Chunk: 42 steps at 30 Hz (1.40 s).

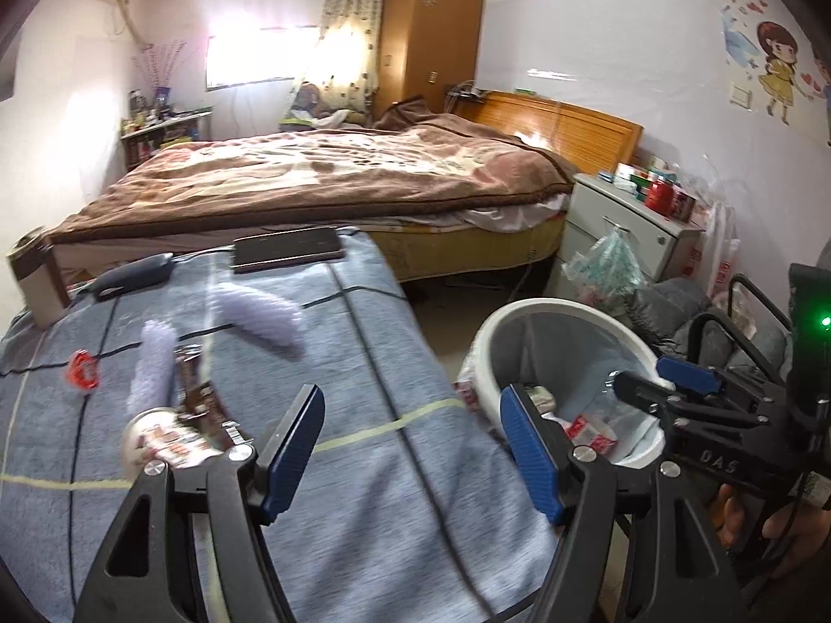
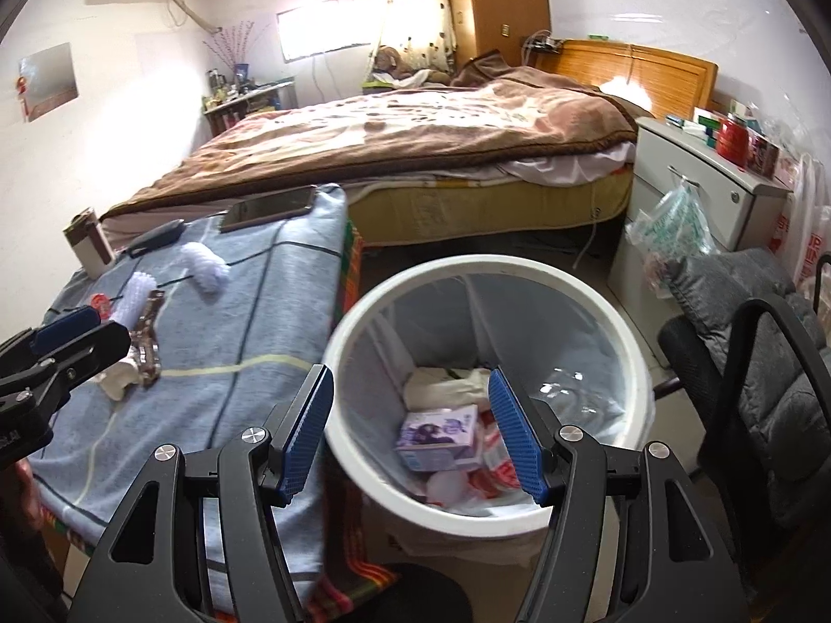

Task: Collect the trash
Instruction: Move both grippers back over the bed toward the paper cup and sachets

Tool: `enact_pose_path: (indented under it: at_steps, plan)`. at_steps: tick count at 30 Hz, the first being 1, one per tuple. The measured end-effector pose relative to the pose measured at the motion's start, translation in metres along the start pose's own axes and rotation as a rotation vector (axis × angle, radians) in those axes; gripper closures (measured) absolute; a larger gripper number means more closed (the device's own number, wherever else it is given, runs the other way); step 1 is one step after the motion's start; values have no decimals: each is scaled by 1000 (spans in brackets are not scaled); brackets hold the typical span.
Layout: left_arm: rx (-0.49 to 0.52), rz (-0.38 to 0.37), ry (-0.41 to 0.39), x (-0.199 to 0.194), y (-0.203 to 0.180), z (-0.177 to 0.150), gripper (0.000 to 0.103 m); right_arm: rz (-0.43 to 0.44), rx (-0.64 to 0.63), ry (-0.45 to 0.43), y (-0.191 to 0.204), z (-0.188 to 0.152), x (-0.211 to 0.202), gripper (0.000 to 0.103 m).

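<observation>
A white trash bin (image 2: 639,363) with a clear liner stands on the floor beside a table covered in blue-grey cloth (image 2: 218,342). Inside lie a purple box (image 2: 441,438) and red-and-white wrappers (image 2: 496,472). My right gripper (image 2: 410,436) is open and empty above the bin's near side; it also shows in the left wrist view (image 1: 649,379). My left gripper (image 1: 413,449) is open and empty over the table's right edge. On the table lie a brown wrapper (image 1: 200,400), a white crumpled cup (image 1: 156,438), a red wrapper (image 1: 82,368) and two white fuzzy pieces (image 1: 259,311).
A phone (image 1: 288,249), a dark case (image 1: 132,272) and a small box (image 1: 34,280) sit at the table's far end. A bed (image 1: 337,176) lies behind. A white nightstand (image 2: 696,181) and a grey chair (image 2: 753,342) stand right of the bin.
</observation>
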<state>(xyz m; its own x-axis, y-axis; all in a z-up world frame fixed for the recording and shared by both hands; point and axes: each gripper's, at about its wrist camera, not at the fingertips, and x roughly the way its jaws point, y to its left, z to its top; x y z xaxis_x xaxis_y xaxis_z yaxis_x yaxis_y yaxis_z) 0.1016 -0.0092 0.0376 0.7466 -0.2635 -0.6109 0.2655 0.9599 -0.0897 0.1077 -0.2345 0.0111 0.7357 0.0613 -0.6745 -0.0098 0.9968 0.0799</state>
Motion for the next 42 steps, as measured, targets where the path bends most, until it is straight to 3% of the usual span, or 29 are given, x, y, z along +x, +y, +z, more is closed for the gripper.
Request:
enact_pose_path:
  at_steps: [18, 24, 31, 35, 42]
  plan:
    - [-159, 227, 44, -21, 106, -41, 24, 128, -110, -12, 74, -5, 12, 39]
    - [-213, 230, 87, -7, 126, -50, 23, 142, -144, 1, 92, -9, 15, 39]
    - [-196, 222, 159, 27, 125, -52, 22, 150, -167, 17, 112, -9, 21, 39]
    - [-161, 290, 191, 35, 129, -57, 22, 157, -194, 27, 125, -9, 26, 39]
    - [-211, 330, 204, 23, 162, -71, 22, 177, -220, 55, 143, -9, 37, 39]
